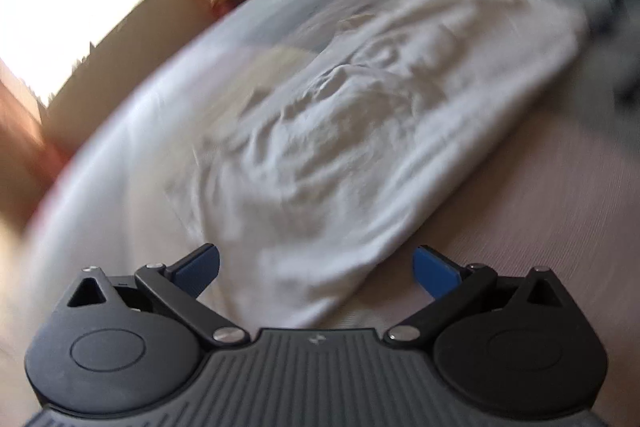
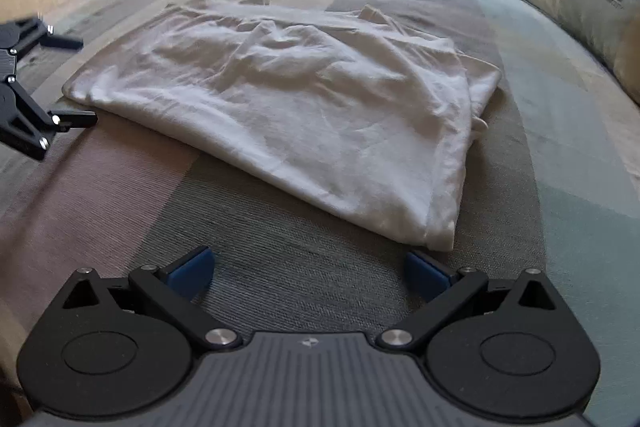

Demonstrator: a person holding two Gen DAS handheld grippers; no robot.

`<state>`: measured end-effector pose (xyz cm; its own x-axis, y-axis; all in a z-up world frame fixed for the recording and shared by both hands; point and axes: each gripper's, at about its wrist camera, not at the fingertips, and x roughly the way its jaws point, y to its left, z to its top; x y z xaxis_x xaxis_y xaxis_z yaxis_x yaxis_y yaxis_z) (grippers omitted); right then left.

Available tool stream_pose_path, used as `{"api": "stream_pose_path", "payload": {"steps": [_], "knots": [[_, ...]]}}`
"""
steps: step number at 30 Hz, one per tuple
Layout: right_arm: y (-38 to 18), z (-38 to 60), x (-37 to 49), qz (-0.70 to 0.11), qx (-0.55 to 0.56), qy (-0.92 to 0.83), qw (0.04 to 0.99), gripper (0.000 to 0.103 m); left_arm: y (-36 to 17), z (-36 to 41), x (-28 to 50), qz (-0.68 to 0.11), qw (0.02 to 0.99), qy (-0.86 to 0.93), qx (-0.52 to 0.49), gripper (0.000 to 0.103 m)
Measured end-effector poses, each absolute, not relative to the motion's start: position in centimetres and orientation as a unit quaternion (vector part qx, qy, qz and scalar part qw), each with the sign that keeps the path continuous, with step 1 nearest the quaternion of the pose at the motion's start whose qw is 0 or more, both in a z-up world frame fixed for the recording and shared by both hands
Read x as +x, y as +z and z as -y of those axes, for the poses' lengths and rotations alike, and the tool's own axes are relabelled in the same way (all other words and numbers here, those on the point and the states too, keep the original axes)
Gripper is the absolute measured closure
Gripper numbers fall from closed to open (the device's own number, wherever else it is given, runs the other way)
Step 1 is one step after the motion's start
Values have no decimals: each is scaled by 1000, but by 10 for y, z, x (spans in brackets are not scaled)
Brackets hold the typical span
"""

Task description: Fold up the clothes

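Lying flat on the bed: one white garment, folded over on itself, creased across the middle. In the right wrist view its long axis runs on a diagonal, from the far-left corner to the near-right corner, which points toward the camera. A second layer edge shows along the right side, slightly offset from the top layer.

Right claw: spread wide, blue pads apart, holding nothing, over bare striped bedcover just short of the garment's near corner.

Left claw: also spread wide and empty. The left wrist view is motion-blurred; the garment's near end lies between and just beyond the fingers. In the right wrist view the left claw sits at the garment's left edge; contact cannot be told.

Pillow at the far right of the bed, well apart from the garment.
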<state>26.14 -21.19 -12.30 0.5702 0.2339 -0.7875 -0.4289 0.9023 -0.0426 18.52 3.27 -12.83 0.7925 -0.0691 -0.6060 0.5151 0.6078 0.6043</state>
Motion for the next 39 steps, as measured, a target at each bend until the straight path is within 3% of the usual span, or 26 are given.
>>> {"api": "stream_pose_path", "payload": {"steps": [6, 9, 15, 25, 29, 39], "knots": [[-123, 160, 259, -334, -315, 193, 867, 0, -148, -14, 172, -190, 780, -173, 571, 1], [-131, 130, 256, -278, -400, 199, 850, 0, -153, -5, 174, -162, 759, -181, 604, 1], [-136, 118, 265, -240, -471, 191, 827, 0, -154, 3, 185, -145, 742, -197, 624, 0], [-139, 149, 288, -247, -512, 131, 812, 0, -156, -28, 212, -183, 731, -155, 639, 0], [-146, 131, 293, -224, -555, 129, 791, 0, -161, -6, 223, -162, 717, -168, 656, 1], [-145, 145, 305, -237, -547, 114, 795, 0, -166, -11, 237, -176, 721, -156, 652, 1]]}}
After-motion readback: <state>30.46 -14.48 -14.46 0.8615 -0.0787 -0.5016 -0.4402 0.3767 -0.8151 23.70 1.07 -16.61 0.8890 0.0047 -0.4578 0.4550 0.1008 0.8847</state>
